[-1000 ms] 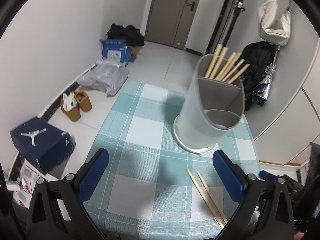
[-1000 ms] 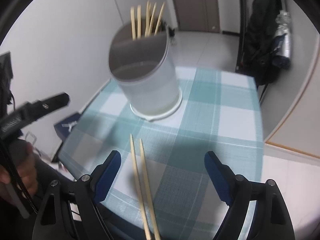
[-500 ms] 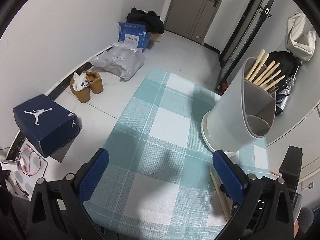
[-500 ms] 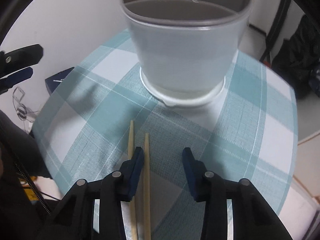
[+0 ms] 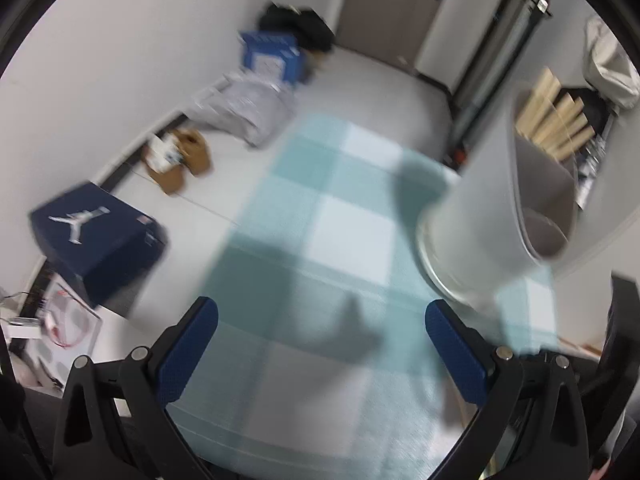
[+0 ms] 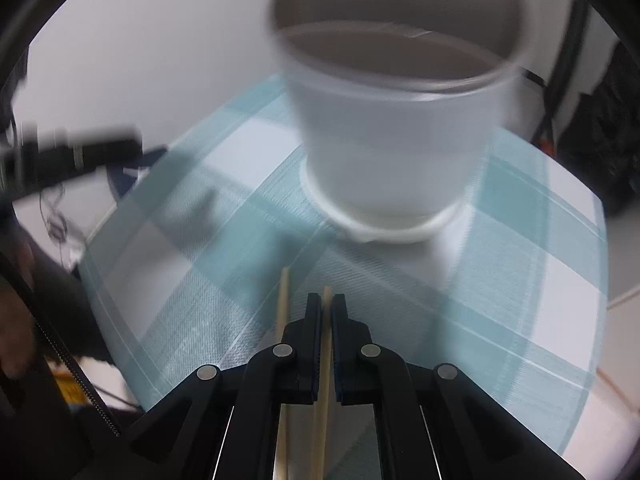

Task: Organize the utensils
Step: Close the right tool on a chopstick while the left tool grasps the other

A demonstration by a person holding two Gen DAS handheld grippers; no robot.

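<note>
Two wooden chopsticks lie on the teal checked tablecloth (image 6: 540,248). My right gripper (image 6: 326,312) is shut on the right-hand chopstick (image 6: 327,296), whose tip pokes out between the pads. The other chopstick (image 6: 283,300) lies just left of the jaws, untouched. Straight ahead stands the white utensil holder (image 6: 392,152). In the left wrist view the same holder (image 5: 480,248) sits at the right with several chopsticks (image 5: 556,124) in its back compartment. My left gripper (image 5: 320,344) hangs open above the cloth, holding nothing.
On the floor to the left of the table are a dark blue shoe box (image 5: 96,240), brown shoes (image 5: 180,160), a grey bag (image 5: 244,108) and a blue carton (image 5: 272,56). A door (image 5: 396,8) stands at the back. The left gripper's arm (image 6: 72,156) shows in the right wrist view.
My right gripper has dropped toward the cloth and gone from wide open to shut on the right chopstick. The left gripper swung left, so the holder now sits at the frame's right edge.
</note>
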